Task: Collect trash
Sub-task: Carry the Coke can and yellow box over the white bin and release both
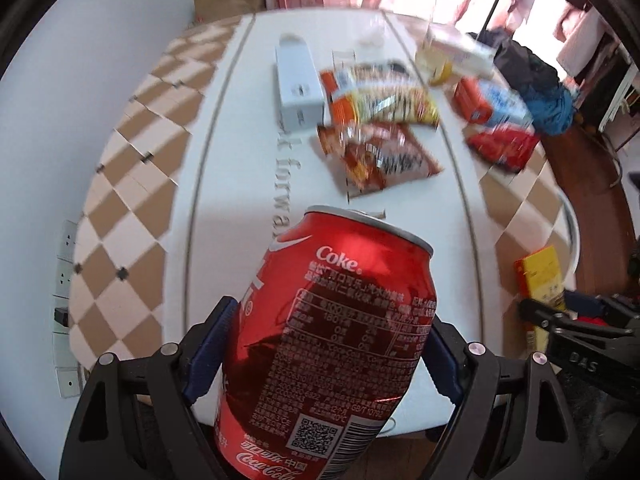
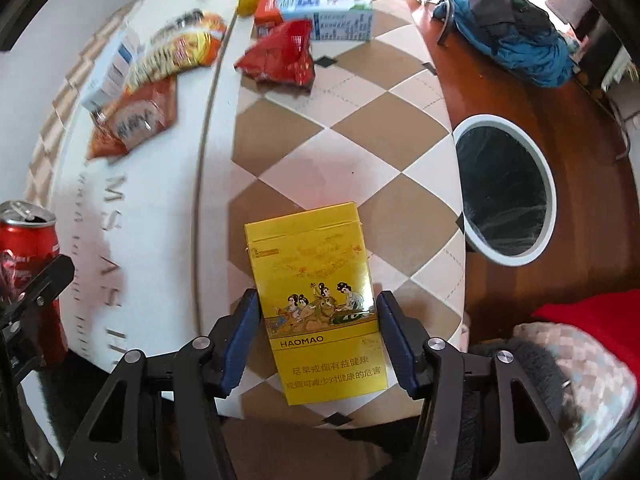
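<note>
The left gripper [image 1: 328, 344] is clamped on a red cola can [image 1: 332, 340], one blue pad pressed to each side; the can is open at the top and tilts slightly. The right gripper [image 2: 318, 332] is closed on a yellow cigarette pack [image 2: 316, 304], held upright by its narrow edges. Both items hang over the near edge of the table [image 2: 344, 128] — white down the middle, brown-and-cream checks at the sides.

Farther out on the table lie the remaining items: a white box [image 1: 298, 88], two snack wrappers [image 1: 384, 148] stacked beside it, a crumpled red bag [image 2: 280, 58], a blue-and-white carton [image 2: 324, 10] and a small yellow object, too blurred to identify. To the right of the table, on the wooden floor, stands a white bin [image 2: 506, 190] lined with a dark bag.
</note>
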The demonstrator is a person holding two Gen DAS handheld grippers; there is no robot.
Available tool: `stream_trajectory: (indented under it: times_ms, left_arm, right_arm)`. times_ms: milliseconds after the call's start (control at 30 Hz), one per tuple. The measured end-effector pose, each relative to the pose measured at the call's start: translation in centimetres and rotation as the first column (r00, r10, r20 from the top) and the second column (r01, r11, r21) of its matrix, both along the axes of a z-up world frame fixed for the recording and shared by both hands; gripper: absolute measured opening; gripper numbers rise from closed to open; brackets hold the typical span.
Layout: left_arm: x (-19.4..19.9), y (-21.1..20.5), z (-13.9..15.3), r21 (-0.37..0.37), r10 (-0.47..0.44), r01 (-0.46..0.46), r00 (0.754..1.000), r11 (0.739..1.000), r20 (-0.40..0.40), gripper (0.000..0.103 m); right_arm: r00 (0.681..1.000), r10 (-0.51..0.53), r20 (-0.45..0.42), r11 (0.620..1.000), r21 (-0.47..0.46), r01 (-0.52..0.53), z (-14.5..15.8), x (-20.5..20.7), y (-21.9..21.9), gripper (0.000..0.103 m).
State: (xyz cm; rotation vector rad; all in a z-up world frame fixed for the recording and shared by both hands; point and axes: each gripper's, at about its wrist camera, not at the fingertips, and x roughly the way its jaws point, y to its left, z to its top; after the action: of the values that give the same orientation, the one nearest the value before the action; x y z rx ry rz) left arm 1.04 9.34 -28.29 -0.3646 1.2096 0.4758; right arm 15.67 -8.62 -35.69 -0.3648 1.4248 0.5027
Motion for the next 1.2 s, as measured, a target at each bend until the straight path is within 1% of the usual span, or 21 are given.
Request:
stream_trajectory:
  times_ms: [67, 100, 200, 300, 367, 467, 500, 567, 600, 700, 800, 867, 933, 1000, 1033, 1067, 1100, 1167, 1200]
  left_arm:
    - [-0.8, -0.3, 2.2, 0.022, 0.002, -0.003, 0.999, 1.0, 0.032, 0.084]
    - [-1.2, 0.0, 2.8, 0.033, 0.001, -0.003, 0.999, 0.999, 0.052, 0.084]
    - [-2.0, -0.5, 6.0, 0.071, -0.002, -0.007, 0.993, 0.997, 0.117, 0.084]
    - [-1.1, -1.0, 9.2, 0.094, -0.01, -0.007, 0.985, 0.996, 0.173, 0.084]
    - [-0.3, -2.0, 11.1, 0.11, -0.028, 0.004, 0.976, 0.994, 0.218, 0.084]
    - [2.0, -3.4, 13.9, 0.116, -0.069, 0.038, 0.959, 0.993, 0.274, 0.084]
    - [3.6, -3.9, 13.7, 0.114, -0.081, 0.05, 0.955, 0.992, 0.286, 0.084]
    - [5.8, -5.4, 15.0, 0.11, -0.116, 0.084, 0.941, 0.99, 0.319, 0.084]
    - [7.0, -6.0, 15.0, 0.107, -0.13, 0.099, 0.936, 0.989, 0.327, 0.084]
    - [11.2, -9.0, 16.0, 0.084, -0.186, 0.166, 0.92, 0.982, 0.346, 0.084]
    - [16.7, -13.0, 15.2, 0.05, -0.247, 0.244, 0.907, 0.968, 0.341, 0.084]
    - [19.8, -15.3, 14.4, 0.016, -0.274, 0.286, 0.901, 0.958, 0.336, 0.084]
    - [23.5, -17.8, 12.7, -0.037, -0.304, 0.333, 0.896, 0.942, 0.323, 0.084]
    - [27.0, -20.4, 10.5, -0.081, -0.338, 0.377, 0.892, 0.923, 0.299, 0.084]
    - [29.1, -21.8, 8.9, -0.103, -0.362, 0.401, 0.891, 0.91, 0.275, 0.084]
    - [30.6, -22.8, 7.5, -0.12, -0.374, 0.413, 0.892, 0.903, 0.254, 0.084]
    - [32.0, -23.6, 6.1, -0.138, -0.386, 0.423, 0.893, 0.896, 0.233, 0.084]
    - [34.9, -25.0, 2.5, -0.209, -0.401, 0.434, 0.898, 0.876, 0.184, 0.084]
    - [36.4, -25.3, 0.5, -0.252, -0.397, 0.425, 0.905, 0.87, 0.155, 0.084]
  right_arm:
    - [1.0, -0.021, 0.021, 0.999, 0.044, 0.02, 1.3, -0.3, -0.4, 0.061]
    - [0.999, -0.033, 0.042, 0.997, 0.067, 0.031, 2.2, -0.5, -0.7, 0.061]
    - [0.995, -0.055, 0.083, 0.992, 0.12, 0.044, 4.7, -0.7, -1.3, 0.061]
    - [0.99, -0.081, 0.119, 0.981, 0.184, 0.059, 8.1, -0.7, -2.3, 0.061]
    - [0.985, -0.105, 0.137, 0.97, 0.231, 0.072, 10.5, 0.1, -3.2, 0.061]
    - [0.972, -0.162, 0.17, 0.946, 0.308, 0.104, 14.5, 1.3, -5.3, 0.061]
    - [0.968, -0.178, 0.179, 0.94, 0.323, 0.112, 15.5, 1.7, -5.9, 0.061]
    - [0.956, -0.219, 0.195, 0.923, 0.359, 0.138, 17.6, 2.9, -7.6, 0.061]
    - [0.949, -0.243, 0.202, 0.914, 0.375, 0.154, 18.5, 3.7, -8.8, 0.061]
    - [0.927, -0.313, 0.209, 0.889, 0.408, 0.208, 20.1, 6.5, -12.7, 0.061]
    - [0.902, -0.383, 0.202, 0.869, 0.41, 0.277, 20.1, 9.5, -17.2, 0.061]
    - [0.885, -0.427, 0.184, 0.857, 0.394, 0.332, 18.9, 11.7, -20.1, 0.061]
    - [0.871, -0.465, 0.159, 0.847, 0.368, 0.384, 17.1, 14.0, -23.0, 0.061]
    - [0.864, -0.487, 0.127, 0.84, 0.338, 0.424, 14.4, 16.5, -25.6, 0.061]
    - [0.861, -0.498, 0.105, 0.838, 0.316, 0.446, 12.5, 17.9, -26.8, 0.061]
    - [0.858, -0.506, 0.089, 0.834, 0.304, 0.461, 11.5, 18.8, -27.8, 0.061]
    - [0.854, -0.516, 0.063, 0.828, 0.29, 0.479, 9.7, 19.9, -28.7, 0.061]
    - [0.843, -0.537, 0.008, 0.814, 0.267, 0.516, 6.2, 21.8, -30.3, 0.061]
    - [0.838, -0.545, -0.026, 0.807, 0.255, 0.532, 4.1, 22.9, -30.9, 0.061]
